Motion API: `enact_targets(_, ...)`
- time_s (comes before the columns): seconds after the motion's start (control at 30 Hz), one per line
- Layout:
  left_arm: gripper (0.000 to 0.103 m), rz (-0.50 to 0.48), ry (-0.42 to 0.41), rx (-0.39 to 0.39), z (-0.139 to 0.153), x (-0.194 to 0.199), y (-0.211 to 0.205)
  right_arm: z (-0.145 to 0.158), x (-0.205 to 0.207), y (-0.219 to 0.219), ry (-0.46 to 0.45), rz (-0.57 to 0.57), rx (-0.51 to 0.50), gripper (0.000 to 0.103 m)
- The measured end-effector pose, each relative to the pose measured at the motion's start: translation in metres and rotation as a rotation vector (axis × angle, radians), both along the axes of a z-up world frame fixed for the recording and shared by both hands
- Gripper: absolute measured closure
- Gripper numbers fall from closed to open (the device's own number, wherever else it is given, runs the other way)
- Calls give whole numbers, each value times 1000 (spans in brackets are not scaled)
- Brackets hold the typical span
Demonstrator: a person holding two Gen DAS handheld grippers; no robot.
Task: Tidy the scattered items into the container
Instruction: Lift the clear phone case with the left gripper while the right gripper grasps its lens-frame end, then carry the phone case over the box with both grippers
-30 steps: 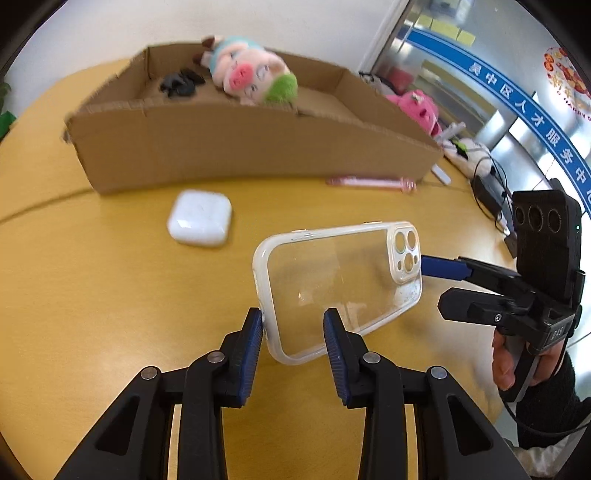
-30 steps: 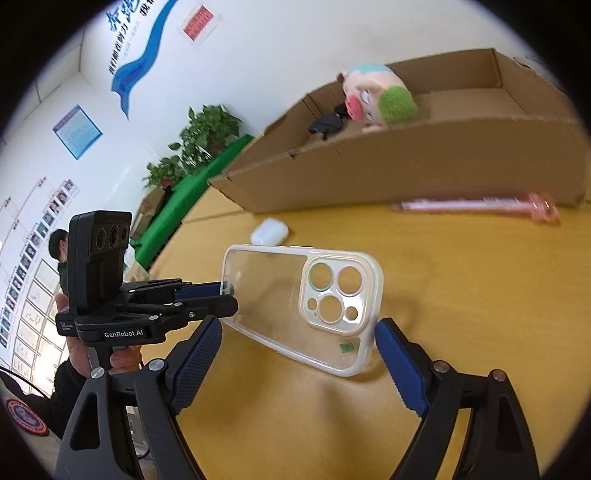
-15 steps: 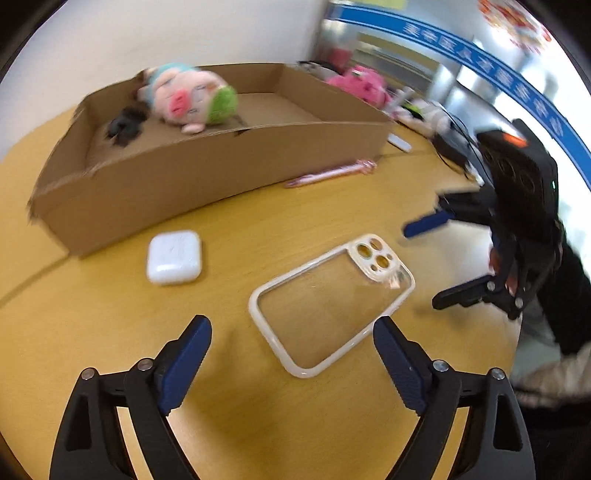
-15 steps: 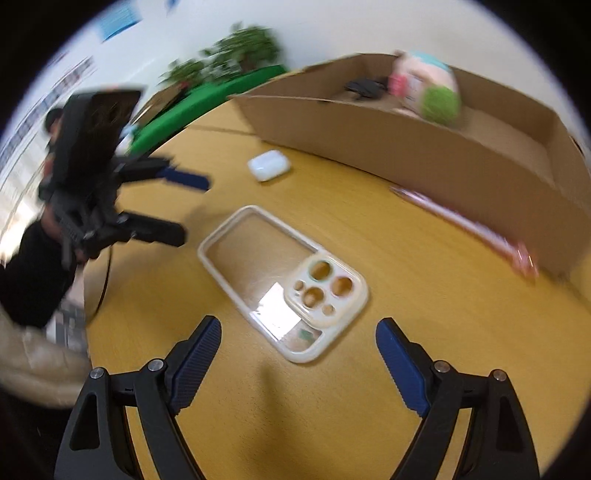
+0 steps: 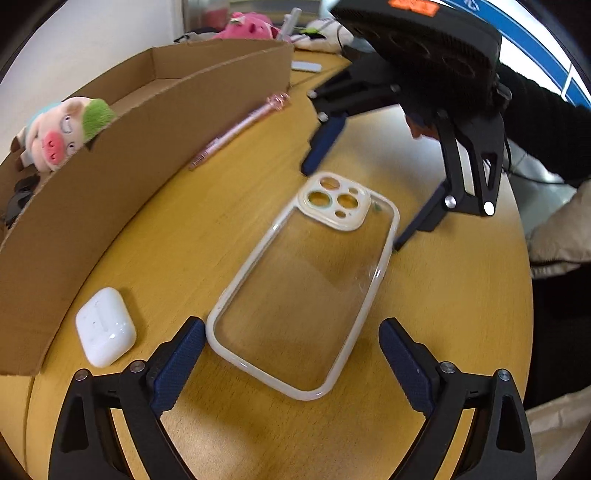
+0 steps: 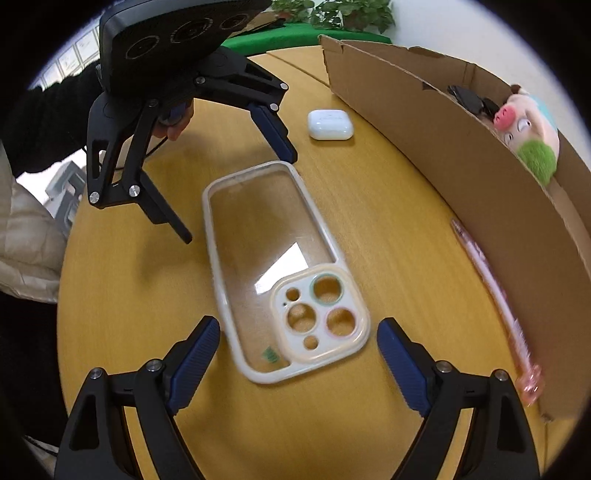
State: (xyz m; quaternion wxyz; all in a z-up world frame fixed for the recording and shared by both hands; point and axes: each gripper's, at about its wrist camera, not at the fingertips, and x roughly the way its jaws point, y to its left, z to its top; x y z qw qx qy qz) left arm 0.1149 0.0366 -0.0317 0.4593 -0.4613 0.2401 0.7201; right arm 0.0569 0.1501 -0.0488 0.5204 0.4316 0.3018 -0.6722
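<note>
A clear phone case point(image 5: 306, 284) with a cream rim lies flat on the wooden table point(image 5: 443, 314). It also shows in the right wrist view point(image 6: 273, 266). My left gripper point(image 5: 291, 365) is open, its fingers either side of the case's plain end. My right gripper point(image 6: 297, 362) is open over the camera-cutout end. A white earbud case point(image 5: 105, 326) and a pink pen point(image 5: 236, 131) lie beside the cardboard box point(image 5: 92, 192), which holds a plush pig point(image 5: 62, 129) and a black item point(image 6: 469, 98).
The table's round edge runs close behind each gripper. Pink plush toys and cables point(image 5: 251, 27) lie beyond the box. A green surface and plants point(image 6: 332, 14) stand past the table.
The left gripper let go of the phone case and opened wide. The case went from lifted to lying flat on the table. Both grippers now hover over its opposite ends.
</note>
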Motion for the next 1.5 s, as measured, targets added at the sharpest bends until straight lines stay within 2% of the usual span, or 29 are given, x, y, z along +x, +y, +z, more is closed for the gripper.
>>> enact_targets(0.1,7,-40,36,-20,-3,2,3,-1,-5,-1,9,26,4,9)
enact_targets(0.17,13,-51,60,-21,-2,0,3,-2,-6,0,14,48,-1,6)
enact_targets(0.3,16,-63,59,-8,-1,-4,2,-2,-3,6,38,99,-9,5)
enact_targets(0.4,17,-68,57,5,1,-4,4,0,-3,8,43,94,-10,10)
enact_targets(0.43,17,-64,66,8,3,-5,4,2,-3,9,42,96,-13,18)
enact_targets(0.5,17,-76,79,20,11,-4,4,7,-1,10,31,90,3,18)
enact_targets(0.63,17,-93,152,21,36,4,4,30,5,20,69,89,-20,18)
enact_targets(0.77,17,-100,264,34,76,8,-1,71,7,25,148,77,-48,18)
enact_targets(1.07,17,-127,498,-21,172,-15,-25,160,-2,-5,314,78,-65,19)
enact_targets(1.27,17,-100,527,-54,205,-65,-35,196,-39,-31,372,87,-58,19)
enact_targets(1.4,17,-83,510,-86,210,-89,-42,195,-70,-48,363,104,-51,19)
enact_targets(1.5,17,-72,480,-106,203,-111,-49,185,-88,-54,344,108,-55,19)
